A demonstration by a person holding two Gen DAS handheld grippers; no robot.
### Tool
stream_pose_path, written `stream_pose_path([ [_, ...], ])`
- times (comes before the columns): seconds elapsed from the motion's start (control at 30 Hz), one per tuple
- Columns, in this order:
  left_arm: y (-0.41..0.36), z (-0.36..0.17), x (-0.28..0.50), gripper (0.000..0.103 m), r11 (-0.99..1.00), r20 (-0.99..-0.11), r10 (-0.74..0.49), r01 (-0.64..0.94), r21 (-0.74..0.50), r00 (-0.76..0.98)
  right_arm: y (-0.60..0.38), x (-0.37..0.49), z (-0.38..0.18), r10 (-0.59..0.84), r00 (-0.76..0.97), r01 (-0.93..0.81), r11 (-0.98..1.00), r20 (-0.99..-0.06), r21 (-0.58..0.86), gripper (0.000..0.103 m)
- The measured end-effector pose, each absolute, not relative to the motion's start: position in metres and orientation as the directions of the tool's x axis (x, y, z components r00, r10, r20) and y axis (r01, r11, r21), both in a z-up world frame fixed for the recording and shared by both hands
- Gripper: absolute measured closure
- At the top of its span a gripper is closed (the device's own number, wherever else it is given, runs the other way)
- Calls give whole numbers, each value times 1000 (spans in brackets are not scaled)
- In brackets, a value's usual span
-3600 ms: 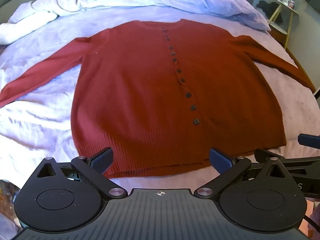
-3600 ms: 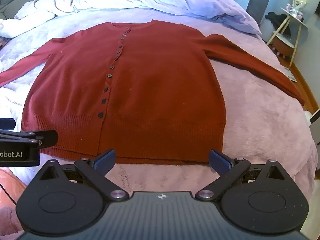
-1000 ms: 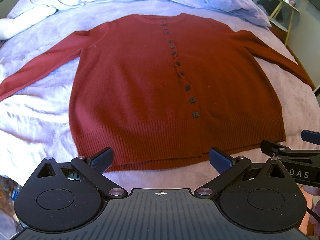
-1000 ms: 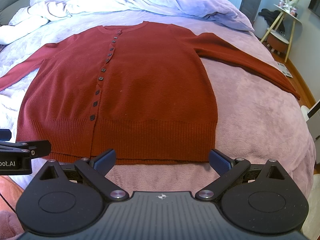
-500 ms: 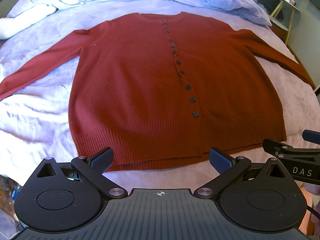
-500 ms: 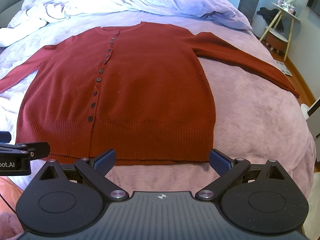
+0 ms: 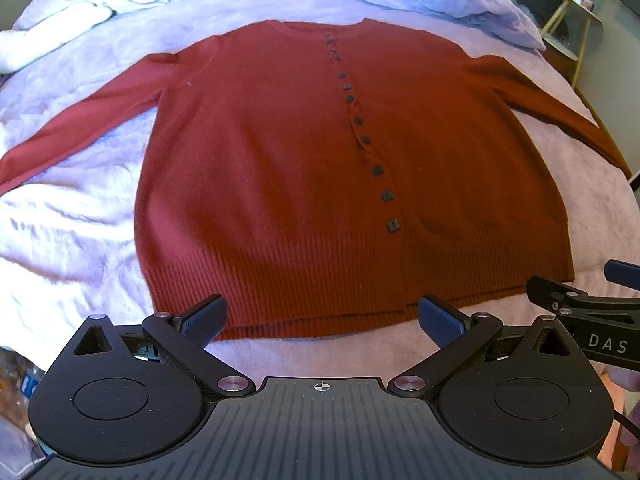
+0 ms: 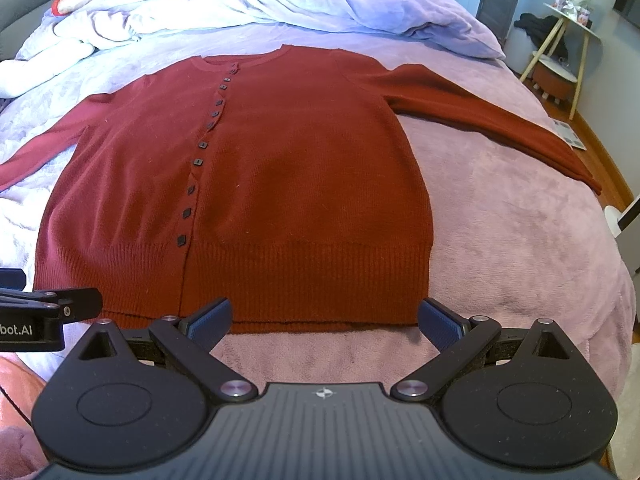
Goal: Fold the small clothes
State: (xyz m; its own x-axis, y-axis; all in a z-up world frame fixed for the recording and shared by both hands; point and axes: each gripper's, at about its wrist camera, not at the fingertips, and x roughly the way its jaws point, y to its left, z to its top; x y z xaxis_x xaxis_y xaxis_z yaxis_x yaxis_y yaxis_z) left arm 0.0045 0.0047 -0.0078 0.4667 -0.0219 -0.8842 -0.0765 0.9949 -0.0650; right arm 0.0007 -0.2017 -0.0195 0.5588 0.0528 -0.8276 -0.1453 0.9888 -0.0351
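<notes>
Lying flat and face up on a lilac blanket, a dark red cardigan is seen buttoned down the front with small dark square buttons, its sleeves spread out to both sides and its ribbed hem nearest the cameras. The left gripper is held with its fingers spread wide and nothing between them, just short of the hem's middle. The right gripper is likewise released and empty, level with the hem's right half. From the left wrist, the whole left sleeve is shown out to the frame edge, while the right sleeve is cut off at its far end; the right gripper's side is caught at the frame's right edge. From the right wrist, the right sleeve is shown in full to its cuff, along with a side table beyond the bed and a rumpled duvet behind the collar.
</notes>
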Motion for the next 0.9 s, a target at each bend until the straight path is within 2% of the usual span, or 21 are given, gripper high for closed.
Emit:
stream_pose_path([
  [0.67,7,-14,11,0,993,-893,-30,-87,-77,449,-208,-6,-28,96,631,-187,982,-770,-31,4],
  [0.9,6,-18,15,0,994,-895,-45,-72,-86,445,-215,-2,-33,191,597,-210,975,-780,78,4],
])
